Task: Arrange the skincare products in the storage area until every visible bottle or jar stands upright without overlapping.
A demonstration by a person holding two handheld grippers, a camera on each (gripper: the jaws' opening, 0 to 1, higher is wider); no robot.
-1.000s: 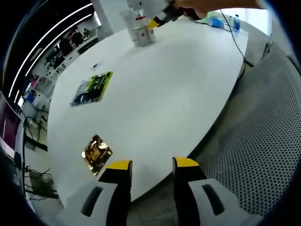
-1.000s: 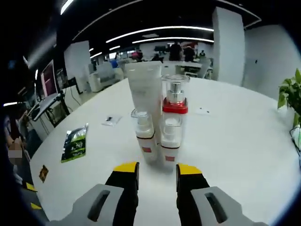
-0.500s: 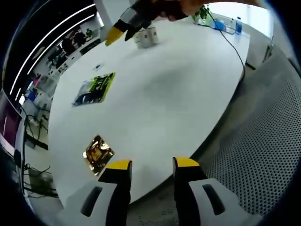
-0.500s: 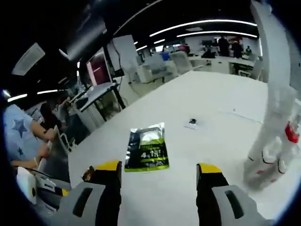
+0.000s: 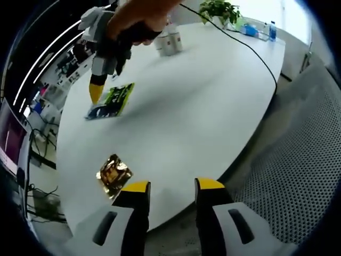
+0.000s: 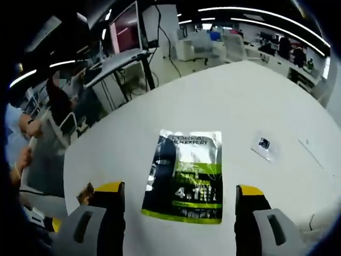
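Observation:
A cluster of white skincare bottles [image 5: 168, 41] stands upright at the far end of the white table [image 5: 202, 106]. A black-and-green sachet [image 5: 109, 100] lies flat near the table's left side. My right gripper [image 5: 97, 88], held by a hand, hovers just above that sachet, jaws pointing down. In the right gripper view the sachet [image 6: 186, 176] lies between the wide-apart jaws of my right gripper [image 6: 179, 189], which is open and apart from it. My left gripper [image 5: 173, 186] stands open over the table's near edge, holding nothing.
A gold foil sachet [image 5: 113, 173] lies close to the left gripper's jaws. A small clear packet [image 6: 262, 144] lies beyond the green sachet. A black cable [image 5: 256, 48] crosses the table's far right, near a plant [image 5: 218, 8]. People sit at desks [image 6: 32, 133] beyond the table's edge.
My right gripper has swung away from the bottles to over the black-and-green sachet, and its jaws have spread wider. The left gripper has stayed put.

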